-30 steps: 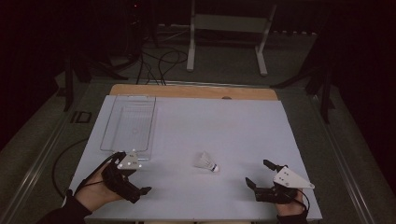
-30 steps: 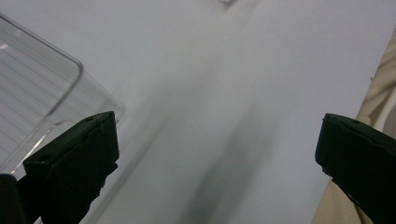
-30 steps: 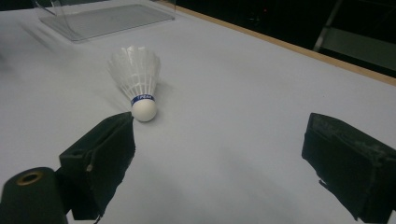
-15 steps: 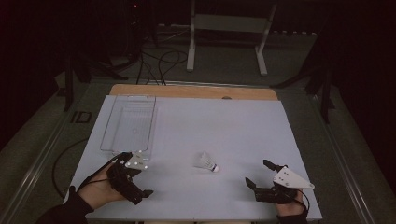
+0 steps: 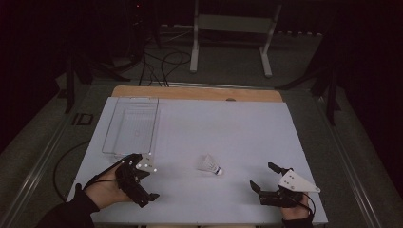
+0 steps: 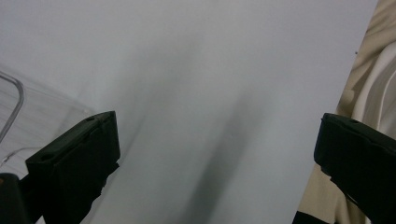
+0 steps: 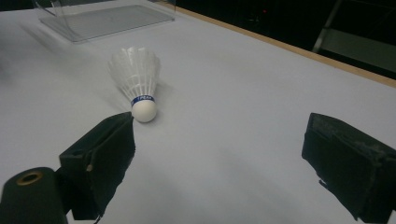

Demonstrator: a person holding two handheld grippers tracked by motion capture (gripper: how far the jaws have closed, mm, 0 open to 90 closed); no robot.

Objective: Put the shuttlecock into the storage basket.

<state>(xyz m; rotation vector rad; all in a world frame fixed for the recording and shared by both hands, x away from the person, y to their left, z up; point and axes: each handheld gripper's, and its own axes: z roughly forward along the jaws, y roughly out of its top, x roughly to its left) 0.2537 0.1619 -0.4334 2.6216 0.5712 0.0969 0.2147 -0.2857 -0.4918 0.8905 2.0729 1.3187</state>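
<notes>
Two grippers sat wide open at the bottom of the high view, and we judged our right gripper (image 5: 265, 183) nearer the shuttlecock (image 5: 209, 164), which lay on its side at lower centre, cork pointing lower right, with our left gripper (image 5: 142, 183) farther away.

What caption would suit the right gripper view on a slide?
Open black tool facing a white feathered shuttlecock lying on the white table, clear plastic tray behind.

High view overhead; right gripper view low, both share shuttlecock (image 5: 209, 165).
</notes>
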